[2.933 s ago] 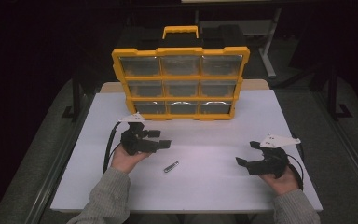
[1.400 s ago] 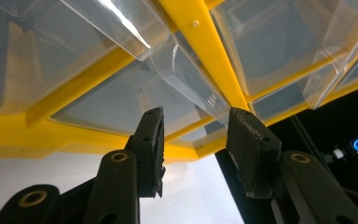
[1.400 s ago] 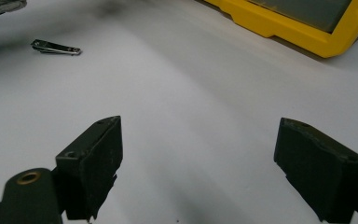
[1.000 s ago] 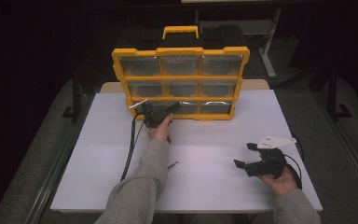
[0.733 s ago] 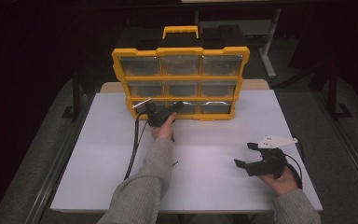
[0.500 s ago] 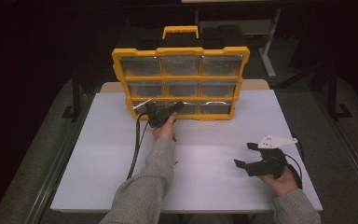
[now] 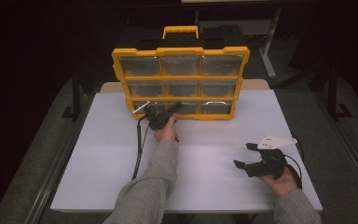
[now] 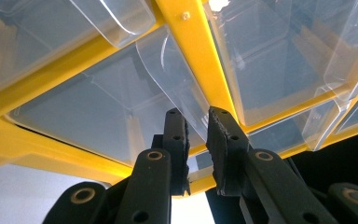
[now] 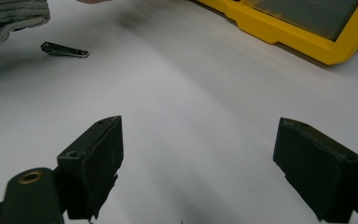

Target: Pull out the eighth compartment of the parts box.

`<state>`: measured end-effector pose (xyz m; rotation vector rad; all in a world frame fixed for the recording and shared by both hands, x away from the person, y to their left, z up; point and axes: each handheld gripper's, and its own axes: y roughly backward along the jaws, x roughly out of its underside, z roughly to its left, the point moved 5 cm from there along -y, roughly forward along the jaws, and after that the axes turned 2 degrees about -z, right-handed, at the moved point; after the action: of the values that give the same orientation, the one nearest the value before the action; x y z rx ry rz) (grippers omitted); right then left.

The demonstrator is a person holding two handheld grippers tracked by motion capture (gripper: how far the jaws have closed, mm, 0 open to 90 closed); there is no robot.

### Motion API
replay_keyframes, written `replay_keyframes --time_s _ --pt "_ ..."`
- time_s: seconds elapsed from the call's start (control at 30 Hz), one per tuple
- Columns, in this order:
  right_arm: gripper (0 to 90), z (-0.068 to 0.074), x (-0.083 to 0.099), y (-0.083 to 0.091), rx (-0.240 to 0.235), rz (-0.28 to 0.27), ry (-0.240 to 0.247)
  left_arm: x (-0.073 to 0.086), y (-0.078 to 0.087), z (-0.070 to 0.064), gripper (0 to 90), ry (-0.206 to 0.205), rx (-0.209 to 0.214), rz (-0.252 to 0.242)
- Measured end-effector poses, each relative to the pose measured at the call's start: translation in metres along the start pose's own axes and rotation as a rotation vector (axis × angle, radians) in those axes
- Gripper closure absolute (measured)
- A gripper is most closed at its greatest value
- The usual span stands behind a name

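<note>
A white table (image 7: pixel 98 154) carries a yellow organizer case (image 7: pixel 181 83) that stands upright near the far edge, its clear drawers in three rows of three facing the person. The left gripper (image 7: pixel 164 112) is up against the bottom row, and in the left gripper view its jaws sit nearly together around the curved lip of a clear drawer (image 8: pixel 175 81), pinching the drawer's lip. The right gripper (image 7: pixel 249 156) rests near the right front of the table, jaws spread wide and empty. A small dark metal tool (image 9: pixel 64 50) lies on the table beside the grey sleeve (image 7: pixel 144 191).
</note>
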<state>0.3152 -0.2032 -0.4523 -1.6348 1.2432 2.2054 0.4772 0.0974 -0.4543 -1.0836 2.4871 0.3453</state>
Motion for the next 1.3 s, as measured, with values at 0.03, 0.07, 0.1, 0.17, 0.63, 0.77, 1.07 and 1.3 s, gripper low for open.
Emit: replay_keyframes --time_s 0.03,0.07,0.1,0.17,0.63,0.77,1.07,1.3 --pt "14.9 0.0 0.0 0.0 0.0 -0.001 0.0 0.0 0.001 0.0 77.2 0.007 0.0 -0.001" --pt "14.9 0.0 0.0 0.0 0.0 -0.001 0.0 0.0 0.001 0.0 77.3 0.007 0.0 -0.001" --pt "14.9 0.0 0.0 0.0 -0.001 0.0 0.0 0.0 0.002 0.0 77.3 0.009 0.006 -0.003" --pt "14.8 0.0 0.0 0.0 -0.002 0.0 0.001 0.001 0.003 0.0 77.3 0.009 0.005 -0.004" --pt "14.8 0.002 0.0 -0.001 -0.003 0.002 0.004 0.009 0.016 -0.005 77.5 -0.014 0.003 0.034" --pt "14.7 0.001 0.0 -0.002 -0.003 0.003 0.006 0.011 0.021 -0.007 77.7 -0.021 -0.001 0.047" --pt "14.6 0.004 0.001 -0.002 -0.006 0.013 0.004 0.016 0.032 -0.01 77.7 -0.023 0.007 0.06" --pt "14.2 0.004 0.0 -0.003 -0.007 0.012 0.006 0.022 0.04 -0.01 78.5 -0.01 0.023 0.058"
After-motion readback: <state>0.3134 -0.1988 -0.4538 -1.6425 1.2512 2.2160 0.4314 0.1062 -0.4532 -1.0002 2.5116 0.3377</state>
